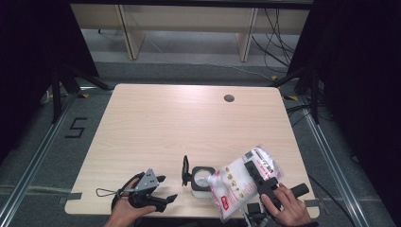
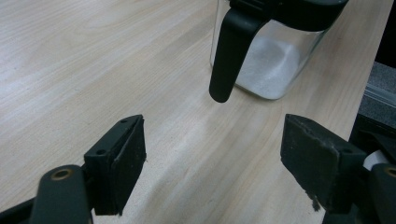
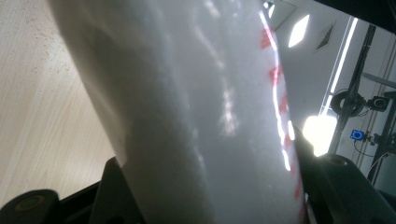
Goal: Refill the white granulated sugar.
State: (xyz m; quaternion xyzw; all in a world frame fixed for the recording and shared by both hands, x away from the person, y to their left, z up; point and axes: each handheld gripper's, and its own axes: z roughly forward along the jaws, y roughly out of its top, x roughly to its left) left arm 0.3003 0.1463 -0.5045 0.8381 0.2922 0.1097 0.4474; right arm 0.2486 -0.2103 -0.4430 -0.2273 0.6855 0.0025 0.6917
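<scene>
A clear square jar [image 1: 202,180] with a black rim and flipped-up black lid stands near the table's front edge; white granules lie in its bottom [image 2: 268,63]. My right gripper [image 1: 261,176] is shut on a white plastic bag [image 1: 243,182] with red print, tilted so its lower corner points into the jar's mouth. Seen from the right gripper view, the bag [image 3: 196,112] sits pressed between both jaws. My left gripper [image 1: 163,189] rests open to the left of the jar, nothing between its pads [image 2: 128,158], facing the jar's hanging lid [image 2: 229,56].
The light wooden table [image 1: 189,123] has a round cable hole [image 1: 229,98] at the back right. A few white grains lie scattered on the wood [image 3: 42,51]. Black curtains and stands flank both sides; the table's front edge is close under both hands.
</scene>
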